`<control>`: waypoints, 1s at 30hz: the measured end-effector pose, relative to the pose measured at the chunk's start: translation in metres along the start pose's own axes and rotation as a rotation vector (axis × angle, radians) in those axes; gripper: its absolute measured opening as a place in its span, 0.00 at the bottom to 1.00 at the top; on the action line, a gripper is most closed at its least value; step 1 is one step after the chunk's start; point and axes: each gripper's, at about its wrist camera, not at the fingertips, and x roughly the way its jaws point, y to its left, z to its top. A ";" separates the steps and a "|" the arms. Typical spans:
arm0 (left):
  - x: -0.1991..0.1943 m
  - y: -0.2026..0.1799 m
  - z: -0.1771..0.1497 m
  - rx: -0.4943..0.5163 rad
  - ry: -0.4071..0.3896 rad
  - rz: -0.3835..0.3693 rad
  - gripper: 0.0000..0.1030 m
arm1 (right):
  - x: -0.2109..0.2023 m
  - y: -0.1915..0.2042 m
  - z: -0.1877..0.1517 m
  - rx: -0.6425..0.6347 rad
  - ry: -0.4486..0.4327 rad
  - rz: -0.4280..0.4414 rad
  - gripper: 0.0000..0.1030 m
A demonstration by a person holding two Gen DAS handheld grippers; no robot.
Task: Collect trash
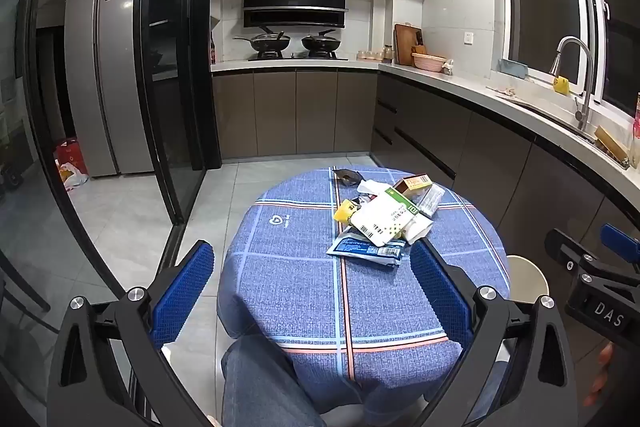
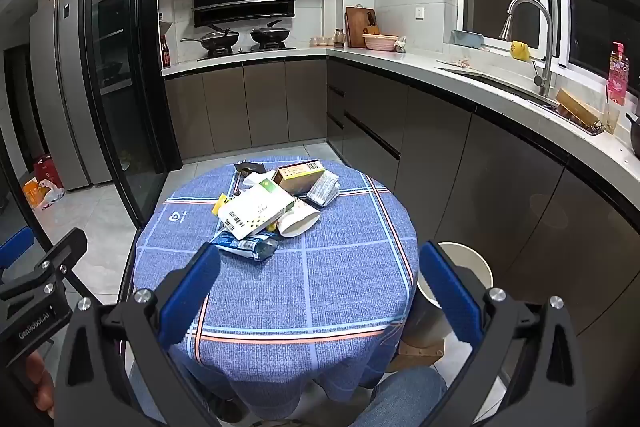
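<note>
We hold the left gripper (image 1: pixel 312 291) and right gripper (image 2: pixel 320 291) above the round counter (image 2: pixel 340 267), jaws spread wide and empty, their blue pads ribbed. A woven blue plaid cloth drapes it. The trash sits heaped at its far side: a flat white carton (image 2: pixel 256 213), a tan box (image 2: pixel 300 175), a tipped paper cup (image 2: pixel 298 223), a crinkled blue wrapper (image 2: pixel 246 245). A pale round bin (image 2: pixel 466 269) stands beside the counter.

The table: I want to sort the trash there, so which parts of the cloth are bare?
The near half of the table, from the blue wrapper to the near edge, is bare, as is the left side by the heart logo. The trash pile crowds the far middle.
</note>
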 end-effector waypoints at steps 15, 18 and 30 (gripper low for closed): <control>0.000 -0.001 0.000 -0.001 0.002 -0.002 0.92 | 0.001 -0.001 -0.001 -0.001 0.001 -0.005 0.97; 0.000 0.000 0.001 -0.003 0.002 -0.002 0.92 | 0.000 0.000 0.000 -0.001 0.001 -0.004 0.97; -0.001 -0.001 0.003 -0.005 0.000 -0.010 0.92 | 0.003 0.002 0.001 -0.003 0.003 -0.008 0.97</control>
